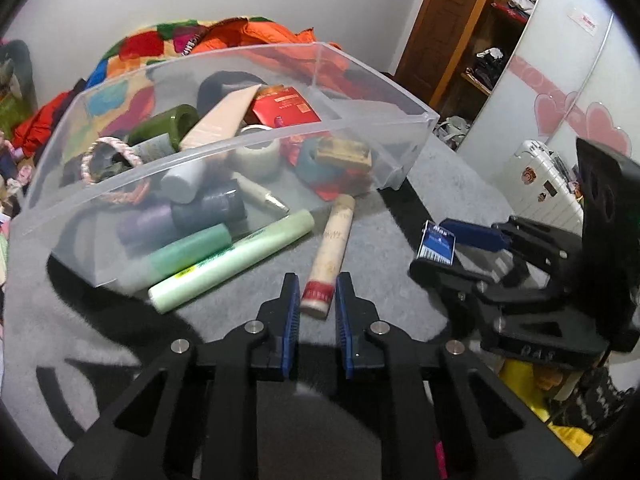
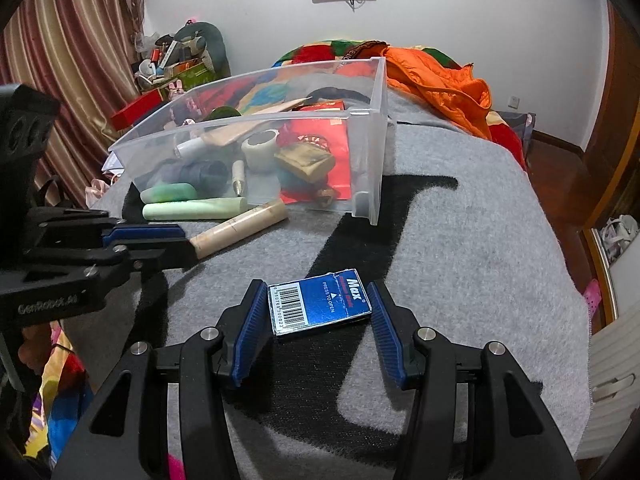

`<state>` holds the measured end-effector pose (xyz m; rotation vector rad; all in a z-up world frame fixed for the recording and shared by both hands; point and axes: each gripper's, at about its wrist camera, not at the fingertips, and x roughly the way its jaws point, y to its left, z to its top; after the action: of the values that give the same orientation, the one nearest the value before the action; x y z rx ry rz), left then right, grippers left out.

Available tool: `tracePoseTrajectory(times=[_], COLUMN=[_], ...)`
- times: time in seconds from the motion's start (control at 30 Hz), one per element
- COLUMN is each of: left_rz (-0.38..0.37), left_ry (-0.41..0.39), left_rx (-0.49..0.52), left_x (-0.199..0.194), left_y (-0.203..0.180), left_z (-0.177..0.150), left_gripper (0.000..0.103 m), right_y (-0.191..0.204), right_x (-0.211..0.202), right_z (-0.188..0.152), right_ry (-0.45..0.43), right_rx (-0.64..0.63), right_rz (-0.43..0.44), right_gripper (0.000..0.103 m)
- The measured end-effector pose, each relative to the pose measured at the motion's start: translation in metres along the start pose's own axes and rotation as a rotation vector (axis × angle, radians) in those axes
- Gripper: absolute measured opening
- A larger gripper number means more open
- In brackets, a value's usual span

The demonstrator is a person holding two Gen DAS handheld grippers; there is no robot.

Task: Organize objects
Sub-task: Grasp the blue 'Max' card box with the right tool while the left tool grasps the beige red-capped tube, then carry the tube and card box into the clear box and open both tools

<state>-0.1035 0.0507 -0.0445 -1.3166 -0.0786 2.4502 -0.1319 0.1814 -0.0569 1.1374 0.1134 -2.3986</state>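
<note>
both sets of fingers spread, gripping nothing: left gripper (image 1: pixel 316 292) straddling base of cream tube (image 1: pixel 330 252), lying just outside clear bin (image 1: pixel 360 116); right gripper (image 2: pixel 318 306) flanking blue max box (image 2: pixel 320 302), flat on blanket farther from bin. prob light, stiff cardboard, crushable — pinch short edges gently. tube smooth, may roll; take mid-body.

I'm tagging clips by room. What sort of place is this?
Most likely a bedroom at home. The work surface looks like a bed under a grey blanket, with an orange quilted jacket heaped behind. An open wardrobe full of clothes and a white suitcase stand nearby.
</note>
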Motion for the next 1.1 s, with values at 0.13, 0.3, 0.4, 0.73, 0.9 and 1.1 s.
tracePoseTrajectory(times=[0.13, 0.3, 0.4, 0.73, 0.9, 1.1], left_rz=[-0.018, -0.030, -0.045, -0.031, -0.023, -0.009], left_ry=[0.029, 0.011, 0.000, -0.027, -0.048, -0.092], left_rx=[0.014, 0.014, -0.004, -0.020, -0.039, -0.073], left_x=[0.017, 0.024, 0.022, -0.001, -0.016, -0.034], left_y=[-0.005, -0.006, -0.002, -0.003, -0.003, 0.003], left_z=[0.008, 0.013, 0.009, -0.016, -0.029, -0.033], left_gripper=[0.020, 0.020, 0.017, 0.014, 0.014, 0.014], right_y=[0.000, 0.000, 0.002, 0.013, 0.018, 0.025], right_x=[0.000, 0.000, 0.001, -0.005, -0.011, -0.016], right_z=[0.000, 0.000, 0.001, 0.007, 0.012, 0.018], right_ry=[0.000, 0.000, 0.002, -0.014, -0.033, -0.053], right_rx=[0.001, 0.010, 0.008, -0.001, -0.011, -0.019], right_rz=[-0.001, 0.008, 0.006, 0.019, 0.028, 0.038], right_gripper=[0.048, 0.048, 0.048, 0.048, 0.048, 0.048])
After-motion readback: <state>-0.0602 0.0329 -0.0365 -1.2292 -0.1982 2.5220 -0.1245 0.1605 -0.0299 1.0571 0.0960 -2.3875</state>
